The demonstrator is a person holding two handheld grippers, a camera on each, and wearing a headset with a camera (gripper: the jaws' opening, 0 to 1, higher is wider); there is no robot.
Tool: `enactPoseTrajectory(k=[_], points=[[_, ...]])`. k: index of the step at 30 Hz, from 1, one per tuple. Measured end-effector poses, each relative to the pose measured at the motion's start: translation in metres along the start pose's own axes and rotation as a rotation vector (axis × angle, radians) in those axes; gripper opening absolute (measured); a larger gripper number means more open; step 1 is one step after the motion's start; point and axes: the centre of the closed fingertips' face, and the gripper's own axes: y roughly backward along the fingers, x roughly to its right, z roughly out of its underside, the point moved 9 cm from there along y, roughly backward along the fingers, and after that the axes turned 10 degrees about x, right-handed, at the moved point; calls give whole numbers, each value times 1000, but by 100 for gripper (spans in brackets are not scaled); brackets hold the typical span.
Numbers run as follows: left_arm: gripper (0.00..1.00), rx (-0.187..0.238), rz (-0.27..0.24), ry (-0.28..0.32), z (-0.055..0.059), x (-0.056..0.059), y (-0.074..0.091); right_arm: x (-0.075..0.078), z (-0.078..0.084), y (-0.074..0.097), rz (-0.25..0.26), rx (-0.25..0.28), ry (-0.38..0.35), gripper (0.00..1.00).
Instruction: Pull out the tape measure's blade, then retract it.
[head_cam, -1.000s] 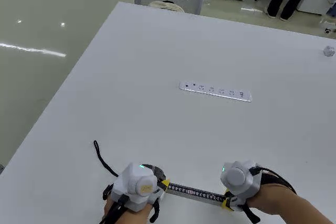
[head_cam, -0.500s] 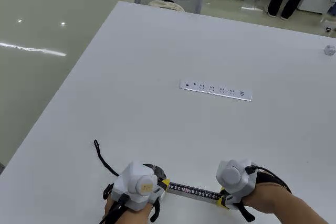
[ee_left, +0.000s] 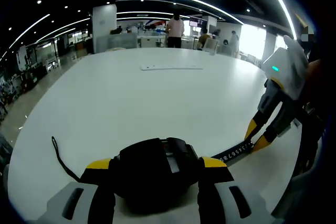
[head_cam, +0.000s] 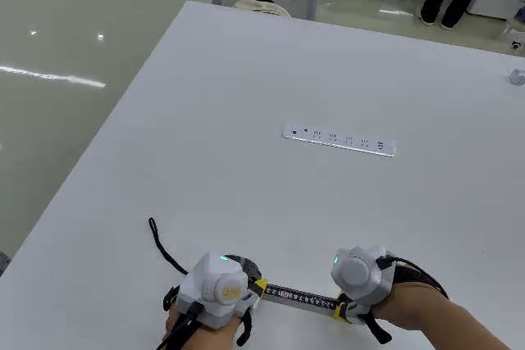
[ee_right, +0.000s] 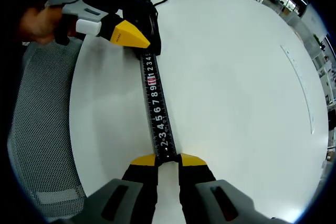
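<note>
Tape part-way out, strung between the two grippers

The tape [ee_left: 149, 177] is a chunky black case with a thin black strap [head_cam: 160, 243] trailing off it across the white table [head_cam: 246, 120]. Its blade [ee_right: 157, 114] is pale with black numerals and a red mark partway along. The case sits at the near edge of the table, squeezed between the yellow-tipped jaws of the left gripper [ee_left: 156, 163]. The blade runs straight and low over the table to the right gripper [ee_right: 168, 160], whose jaws are pinched tight on its free end. A white power strip [head_cam: 339, 142] lies further out mid-table, well apart from all of it.
</note>
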Motion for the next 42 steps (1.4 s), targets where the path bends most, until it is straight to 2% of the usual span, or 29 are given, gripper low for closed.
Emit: enactPoseTrajectory(k=[42], points=[[60, 0, 5, -1, 0, -1, 1, -6, -26, -14, -5, 31, 23, 14]])
